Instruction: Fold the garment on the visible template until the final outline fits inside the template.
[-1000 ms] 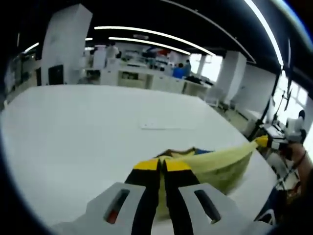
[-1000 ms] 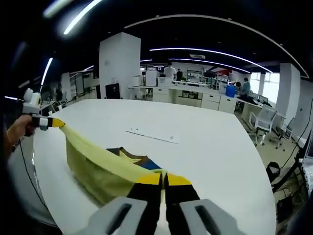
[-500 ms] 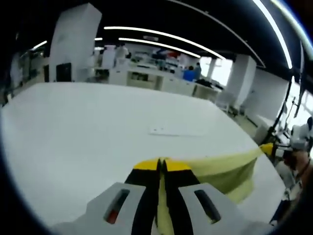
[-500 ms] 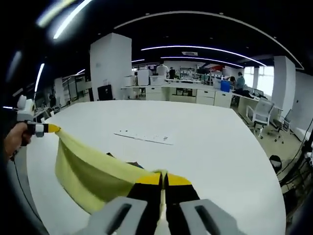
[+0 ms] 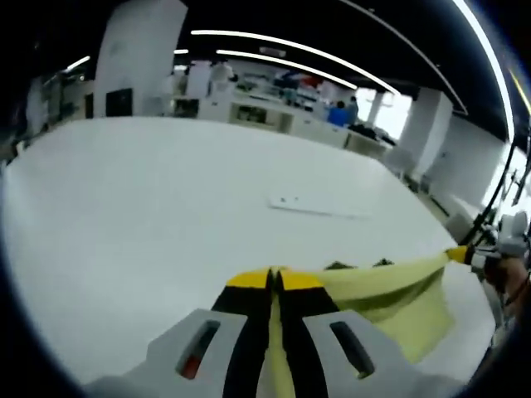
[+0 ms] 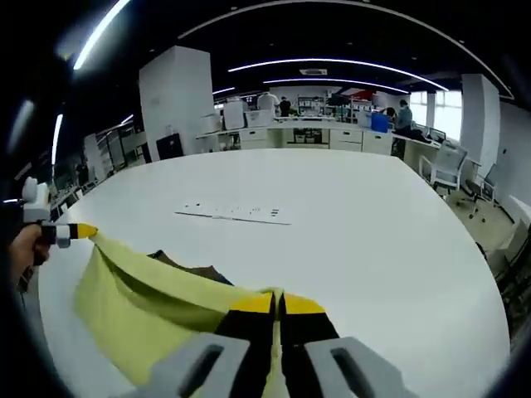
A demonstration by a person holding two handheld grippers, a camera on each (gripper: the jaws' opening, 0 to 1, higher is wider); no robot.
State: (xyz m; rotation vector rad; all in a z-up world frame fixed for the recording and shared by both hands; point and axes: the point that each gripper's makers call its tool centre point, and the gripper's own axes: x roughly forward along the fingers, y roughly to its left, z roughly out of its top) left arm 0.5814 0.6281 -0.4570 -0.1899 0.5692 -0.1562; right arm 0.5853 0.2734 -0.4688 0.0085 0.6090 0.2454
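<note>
Left gripper view: the left tool [image 5: 271,276] is clenched on the pale yellow fabric garment [image 5: 390,286], stretched above the white tabletop [image 5: 149,207] toward the right tool [image 5: 458,254].

Right gripper view: the right tool [image 6: 272,298] grips the garment's [image 6: 141,290] other end; a hand [image 6: 25,249] holds the left tool [image 6: 81,231].

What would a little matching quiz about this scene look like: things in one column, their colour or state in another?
Things:
1. garment
2. table
3. right gripper
4. flat strip far out on the table

Colour or state:
A. white, broad, mostly bare
B. yellow, stretched between both grippers
C. pale, lying flat with small marks
D. shut on an edge of the cloth

Pairs: 1-B, 2-A, 3-D, 4-C
</note>
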